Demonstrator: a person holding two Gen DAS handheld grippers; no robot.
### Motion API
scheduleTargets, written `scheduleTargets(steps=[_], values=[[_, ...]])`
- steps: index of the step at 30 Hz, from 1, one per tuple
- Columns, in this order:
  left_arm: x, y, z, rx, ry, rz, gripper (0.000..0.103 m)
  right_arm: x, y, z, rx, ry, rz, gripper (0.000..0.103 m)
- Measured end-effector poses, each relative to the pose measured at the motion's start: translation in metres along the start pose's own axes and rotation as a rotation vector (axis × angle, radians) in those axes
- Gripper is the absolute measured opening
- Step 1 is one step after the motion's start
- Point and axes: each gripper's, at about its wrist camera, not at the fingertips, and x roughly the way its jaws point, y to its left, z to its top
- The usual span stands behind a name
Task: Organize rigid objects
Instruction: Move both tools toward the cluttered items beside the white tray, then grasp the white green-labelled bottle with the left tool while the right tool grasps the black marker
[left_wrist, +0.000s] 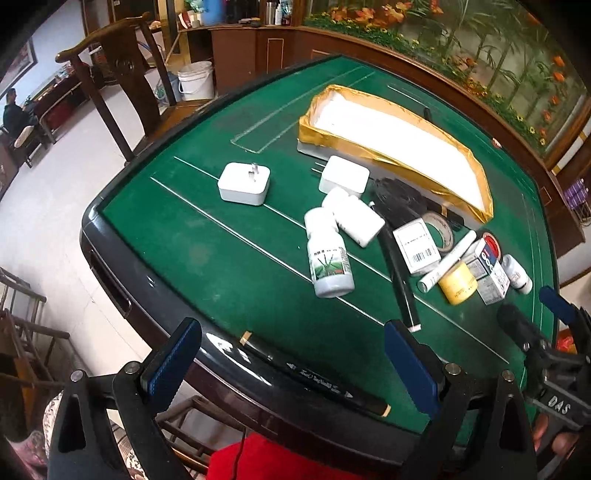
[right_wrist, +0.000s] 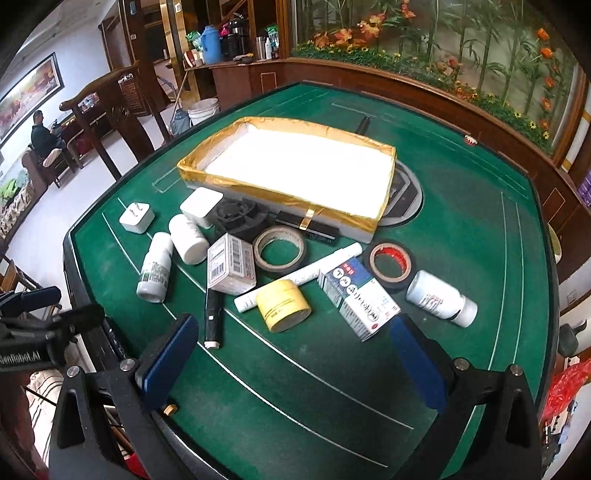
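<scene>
A gold-rimmed white tray (left_wrist: 373, 147) (right_wrist: 255, 186) stands empty at the far side of the green table (left_wrist: 207, 236) (right_wrist: 332, 387). In front of it lie a white charger (left_wrist: 244, 183) (right_wrist: 137, 217), a second white adapter (left_wrist: 344, 174) (right_wrist: 201, 206), white pill bottles (left_wrist: 330, 258) (right_wrist: 155, 271), a barcode box (left_wrist: 417, 245) (right_wrist: 231, 264), tape rolls (right_wrist: 279, 248) (right_wrist: 390, 261), a yellow jar (left_wrist: 457, 282) (right_wrist: 283, 305), a blue-white medicine box (right_wrist: 356, 298), a white tube (right_wrist: 299, 275) and a black pen (left_wrist: 400, 284) (right_wrist: 213, 317). My left gripper (left_wrist: 291, 373) and right gripper (right_wrist: 291, 369) are open, empty, at the near edge.
A black marker (left_wrist: 314, 376) lies on the table's dark near rim. A wooden chair (left_wrist: 122, 81) stands at the far left, a white bucket (left_wrist: 197, 80) behind it. A wooden planter wall (right_wrist: 461, 107) runs along the far and right sides.
</scene>
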Motion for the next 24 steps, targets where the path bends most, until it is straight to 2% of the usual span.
scheduleTargets(steps=[6, 16, 21, 24], values=[[0.005, -0.007, 0.002, 0.025, 0.011, 0.004, 0.1, -0.007, 0.002, -0.004, -0.023, -0.017, 0.008, 0.103], [0.012, -0.016, 0.008, 0.098, 0.026, 0.02, 0.1, -0.003, -0.007, -0.013, 0.059, 0.014, 0.029, 0.103], [0.02, -0.003, 0.018, 0.087, 0.03, 0.008, 0.1, 0.001, -0.003, -0.014, 0.069, 0.034, 0.081, 0.103], [0.027, 0.016, 0.022, 0.058, 0.043, 0.015, 0.1, 0.008, 0.01, -0.008, 0.051, 0.053, 0.147, 0.093]])
